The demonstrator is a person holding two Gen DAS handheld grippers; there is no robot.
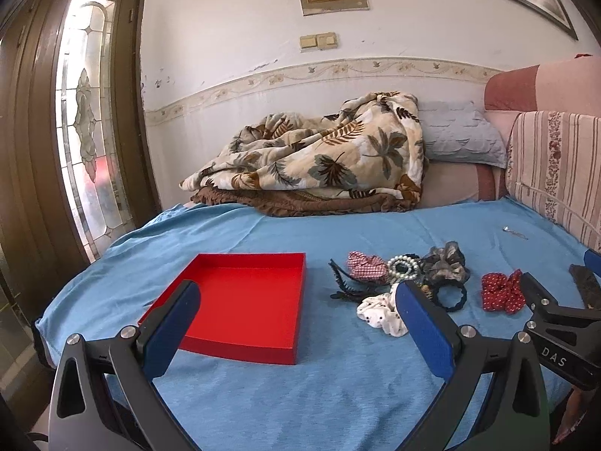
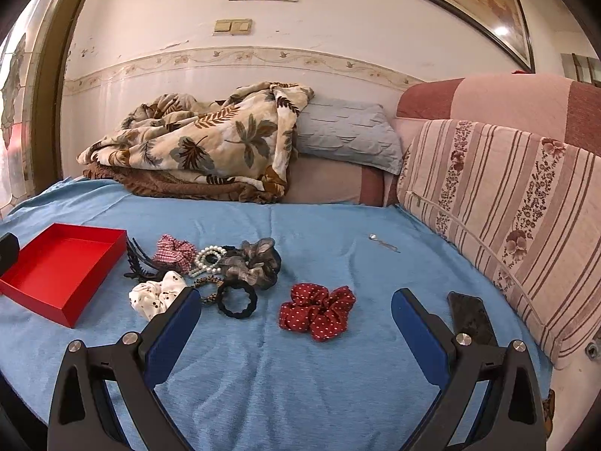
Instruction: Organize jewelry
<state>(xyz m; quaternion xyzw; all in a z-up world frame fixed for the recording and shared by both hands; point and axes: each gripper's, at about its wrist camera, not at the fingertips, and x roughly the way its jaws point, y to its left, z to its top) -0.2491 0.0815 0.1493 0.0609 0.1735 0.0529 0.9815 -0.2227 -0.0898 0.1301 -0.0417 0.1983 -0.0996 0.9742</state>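
Note:
An open red tray (image 1: 210,263) lies empty on the blue bedspread; it also shows at the left of the right wrist view (image 2: 75,233). Beside it is a pile: a black claw clip (image 2: 137,261), a checked scrunchie (image 2: 174,251), a pearl bracelet (image 2: 206,257), a grey scrunchie (image 2: 255,261), a white dotted scrunchie (image 2: 156,295) and a black hair tie (image 2: 237,300). A red dotted scrunchie (image 2: 317,310) lies apart, just ahead of my open, empty right gripper (image 2: 296,308). My left gripper (image 1: 298,300) is open and empty, near the tray's right front corner.
A small silver chain (image 2: 383,243) lies farther back on the bedspread. A dark phone (image 2: 469,315) lies by the striped cushion (image 2: 507,218) at the right. A leaf-print blanket (image 2: 210,139) and a grey pillow (image 2: 345,131) are piled at the back wall.

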